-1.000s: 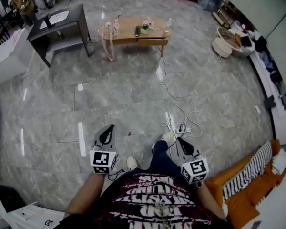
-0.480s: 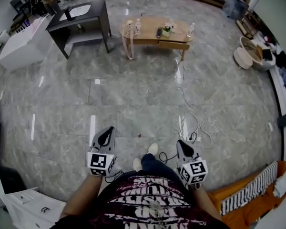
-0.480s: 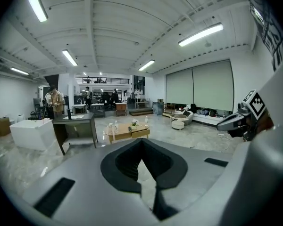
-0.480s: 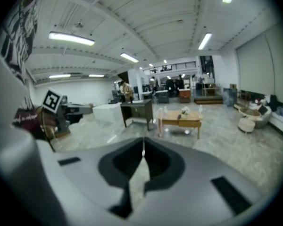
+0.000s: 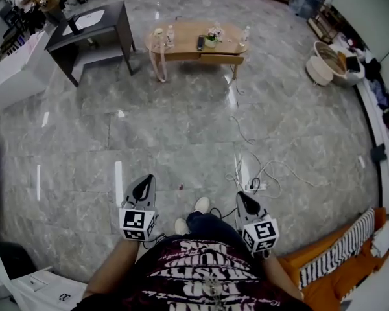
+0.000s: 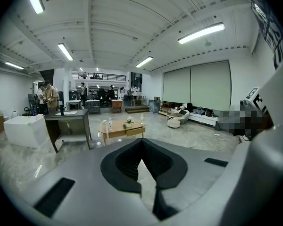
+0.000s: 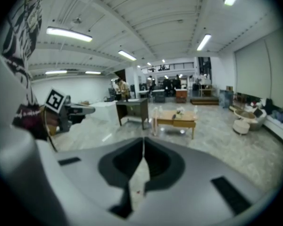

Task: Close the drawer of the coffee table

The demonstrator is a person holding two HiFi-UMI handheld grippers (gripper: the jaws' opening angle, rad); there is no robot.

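Head view: the person stands on the grey marble floor, with both grippers held low in front of the torso, side by side and apart. The shoes show between them.

Left gripper: the bare forearm runs in from the bottom edge and the marker cube sits nearest the body. The gripper points forward and slightly down. In the left gripper view its jaws are closed, tips together, with nothing between them.

Right gripper: same pose, mirrored, with the cube close to the shirt. In the right gripper view its jaws are closed too, pads meeting along one thin line, and empty. The other gripper shows at that view's left edge.

Coffee table: well apart from both grippers, across the floor near the top of the head view. It has a light wood tabletop on pale legs.
- Drawer: under the tabletop's near edge, toward its right end. Its front appears to stand a little out from the edge — not flush.
- On the tabletop: two bottles, a small plant and a dark remote.

Neither gripper touches the table.

Surroundings: a dark desk stands left of the coffee table. White cables trail over the floor ahead of the right gripper — an orange sofa sits at the lower right.
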